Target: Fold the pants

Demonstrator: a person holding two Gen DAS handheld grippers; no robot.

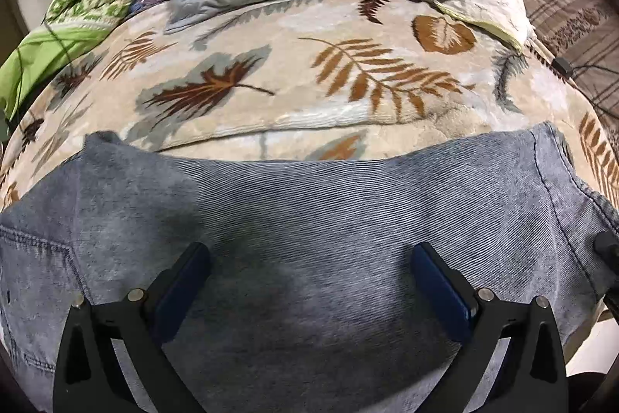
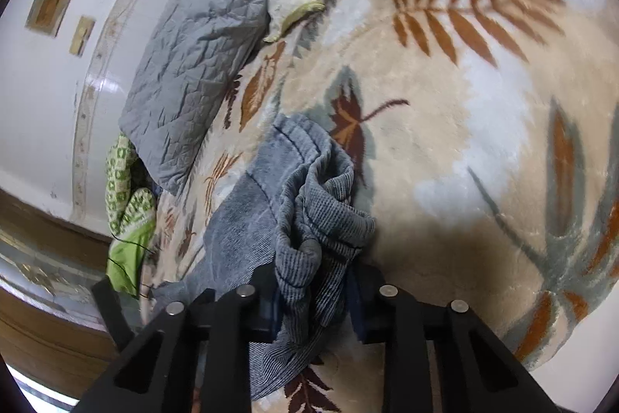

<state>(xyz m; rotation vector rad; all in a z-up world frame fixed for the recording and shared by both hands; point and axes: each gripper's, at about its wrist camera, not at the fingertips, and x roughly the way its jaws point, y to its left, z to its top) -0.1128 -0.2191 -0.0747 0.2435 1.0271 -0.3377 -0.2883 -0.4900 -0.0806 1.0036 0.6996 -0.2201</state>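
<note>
pants (image 1: 309,219) lying on bed blanket (image 1: 348,111) | left gripper (image 1: 309,277) hovering, jaws spread wide; right gripper (image 2: 313,281) pinching bunched hem | fabric soft, limp, weighty; taking hold at edges

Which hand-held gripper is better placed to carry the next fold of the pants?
Right. The right hand-held gripper is shut on a bunched end of the pants, ready to carry it over. The left hand-held gripper is open above the flat pants, holding nothing.
</note>
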